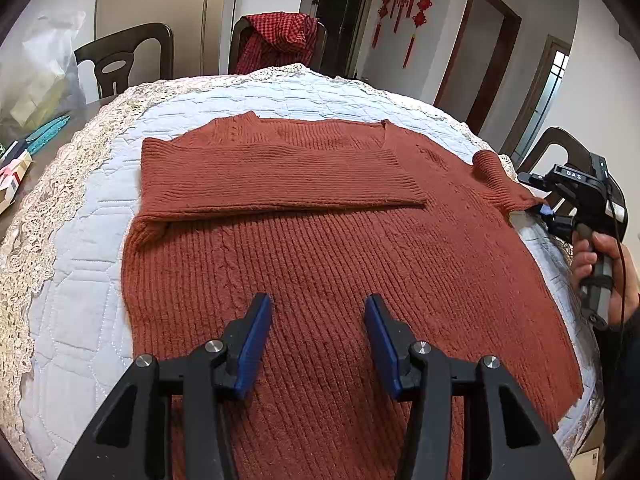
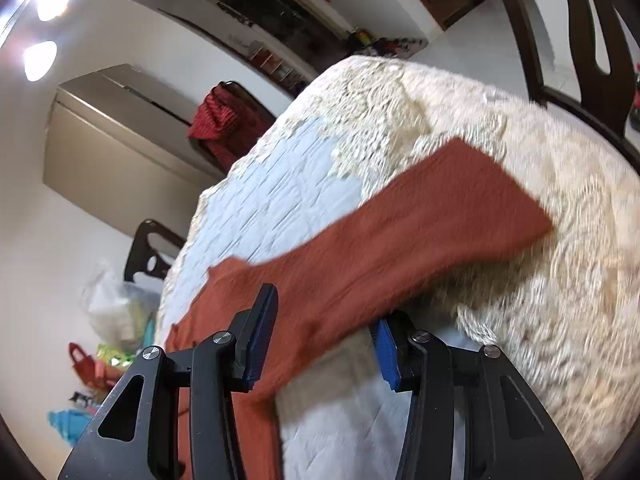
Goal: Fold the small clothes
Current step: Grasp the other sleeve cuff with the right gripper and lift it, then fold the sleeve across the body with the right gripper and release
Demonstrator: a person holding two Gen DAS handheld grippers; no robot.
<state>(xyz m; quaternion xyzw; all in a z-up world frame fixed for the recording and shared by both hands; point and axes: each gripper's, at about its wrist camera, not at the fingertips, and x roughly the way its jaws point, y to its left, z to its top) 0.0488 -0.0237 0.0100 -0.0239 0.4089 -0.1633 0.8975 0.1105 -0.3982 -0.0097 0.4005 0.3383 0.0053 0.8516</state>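
Lying flat on the quilted cover (image 1: 80, 264) of the table, the rust sweater (image 1: 320, 264) has one sleeve (image 1: 280, 176) already folded across its chest, so the body is squared on that side; my guess is the other sleeve (image 2: 420, 216) is next to come over. That second sleeve stretches off to the sweater's right, its cuff out on the lace border (image 2: 540, 280) near the table's edge, and the right gripper (image 2: 324, 344) sits at it low and tilted. Its jaws stand wide apart with the sleeve passing between them; the cloth seems to brush the left pad, but the picture is blurred there and I cannot say it is pinched. From the other camera the right gripper's tip looks to sit at the sleeve's edge, with the person's hand (image 1: 596, 256) around the handle. The left gripper (image 1: 318, 336) hovers over the lower part of the body, jaws wide open, holding nothing, perhaps placed to pin the knit down while the sleeve is drawn across. Room is good over the middle and the far side, where bare quilt shows beyond the collar. The right side is tighter: a chair (image 2: 580, 48) stands close behind the cuff, and another chair with a red checked cloth (image 1: 280, 40) sits at the far end. Boxes and bags (image 1: 24, 128) crowd the left corner, well apart from the sweater.
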